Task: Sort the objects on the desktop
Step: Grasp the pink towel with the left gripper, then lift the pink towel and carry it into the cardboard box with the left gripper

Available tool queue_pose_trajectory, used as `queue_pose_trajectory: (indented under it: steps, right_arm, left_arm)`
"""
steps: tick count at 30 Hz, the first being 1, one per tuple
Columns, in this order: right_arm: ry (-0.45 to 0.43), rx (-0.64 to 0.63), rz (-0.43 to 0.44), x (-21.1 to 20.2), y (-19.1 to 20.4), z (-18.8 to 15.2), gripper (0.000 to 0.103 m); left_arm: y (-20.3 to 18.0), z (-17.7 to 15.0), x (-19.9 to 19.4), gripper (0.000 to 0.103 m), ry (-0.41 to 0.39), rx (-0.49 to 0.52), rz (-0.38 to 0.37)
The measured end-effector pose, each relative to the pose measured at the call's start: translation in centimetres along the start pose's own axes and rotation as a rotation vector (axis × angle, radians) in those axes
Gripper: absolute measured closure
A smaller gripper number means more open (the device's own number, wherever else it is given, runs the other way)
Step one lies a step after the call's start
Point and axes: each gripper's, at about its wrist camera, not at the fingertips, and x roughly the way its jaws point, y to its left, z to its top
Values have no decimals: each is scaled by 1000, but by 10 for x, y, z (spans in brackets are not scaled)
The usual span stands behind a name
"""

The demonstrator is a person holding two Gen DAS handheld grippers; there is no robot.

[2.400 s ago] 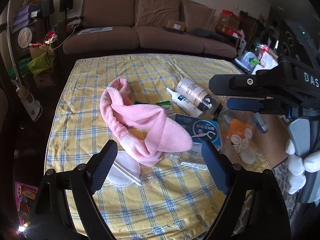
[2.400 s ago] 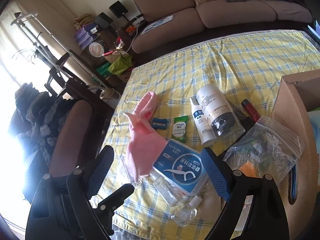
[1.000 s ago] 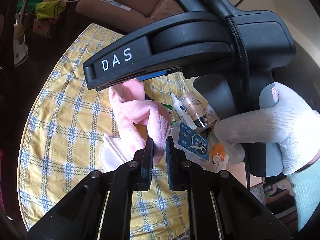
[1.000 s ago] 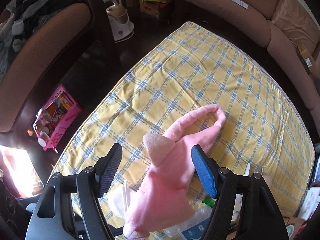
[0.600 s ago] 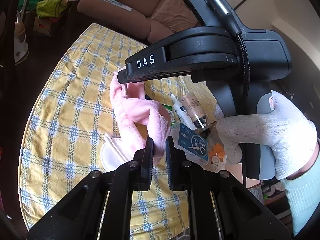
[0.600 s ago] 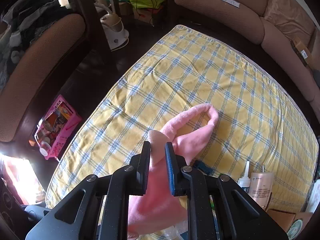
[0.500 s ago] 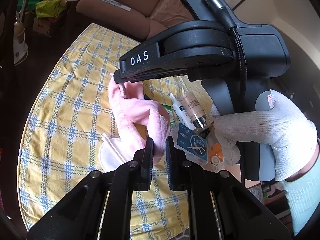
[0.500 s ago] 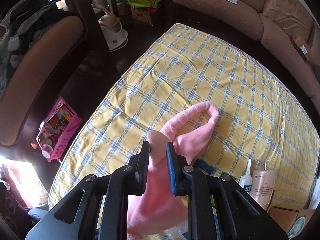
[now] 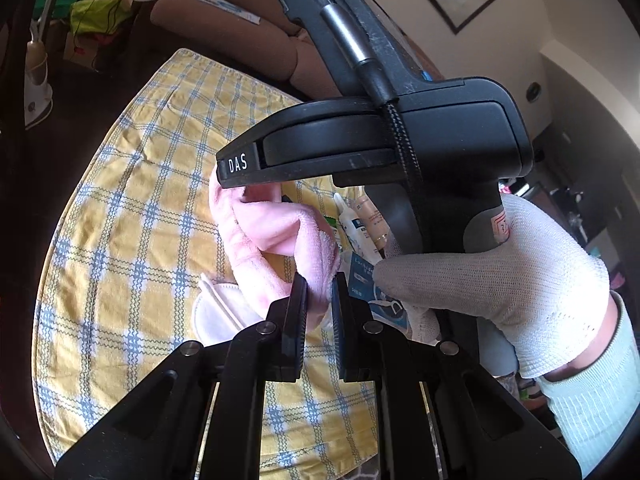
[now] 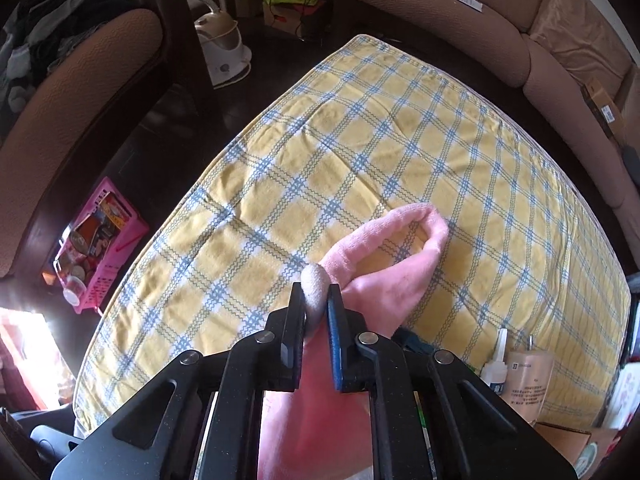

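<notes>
Pinching the soft, light pink headband with both grippers: left gripper at 6 o'clock, right gripper closed on another fold; limp, grips anywhere.

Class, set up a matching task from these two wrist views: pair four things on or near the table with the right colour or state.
Things:
1. pink cloth
2. tablecloth
3. basket on the floor
4. glove

Descriptions:
a. white
b. bright pink plastic, filled with small items
c. pinched by both grippers
d. yellow with blue checks

Pairs: 1-c, 2-d, 3-b, 4-a
</notes>
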Motion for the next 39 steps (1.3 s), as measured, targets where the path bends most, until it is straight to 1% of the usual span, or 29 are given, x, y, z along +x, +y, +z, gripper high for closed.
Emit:
queue_pose_trajectory:
  steps: [4,7,10,15,19,21,24,27,28,29,30,31,34,36,39]
  right_arm:
    - [-67,43,40,-30,-13,-4,94]
    - [-128,86,71,-61,-25,-10,94]
    - [-198,127,105,-100,-40,-18,94]
    - [-322,182,112,-180,-71,-41,94]
    - [-411,252,115,-245,-112,-76,94]
    - [-424,285,120,-269,-130,-97,94]
    - [-458,318,110,-304,-149,-134,91]
    - [-514,354,176,-337,-165,-177,90]
    - [-531,362,192,-346,-169,-190,79]
    - [-550,360,210,-356,-171,-202,72]
    - [-572,351,216,-366,-171,-215,61]
    - [-590,335,213,-374,-169,-227,52]
    - [-614,290,170,-386,-155,-257,40]
    - [-624,277,168,-382,-147,-272,38]
    - [-637,286,178,-368,-139,-285,37]
  left_arm:
    - [-15,3,-10,92,-22,13,-31]
    - [-37,8,-20,92,-42,42,-56]
    - [-64,23,-31,92,-62,115,-52]
    - [-125,36,-60,92,-83,228,-32]
    - [-184,43,-75,92,-83,328,-29]
    - [-208,50,-76,92,-81,345,-42]
    - [-248,62,-81,92,-88,366,-67]
    - [-288,70,-87,92,-95,397,-90]
    - [-299,71,-87,92,-96,399,-93]
    - [-309,73,-88,92,-97,398,-98]
    - [-318,74,-88,92,-99,398,-101]
    - [-328,75,-88,92,-99,399,-102]
    - [-358,74,-92,92,-100,405,-109]
    - [-376,74,-95,92,-102,403,-125]
    - [-396,71,-95,92,-95,398,-148]
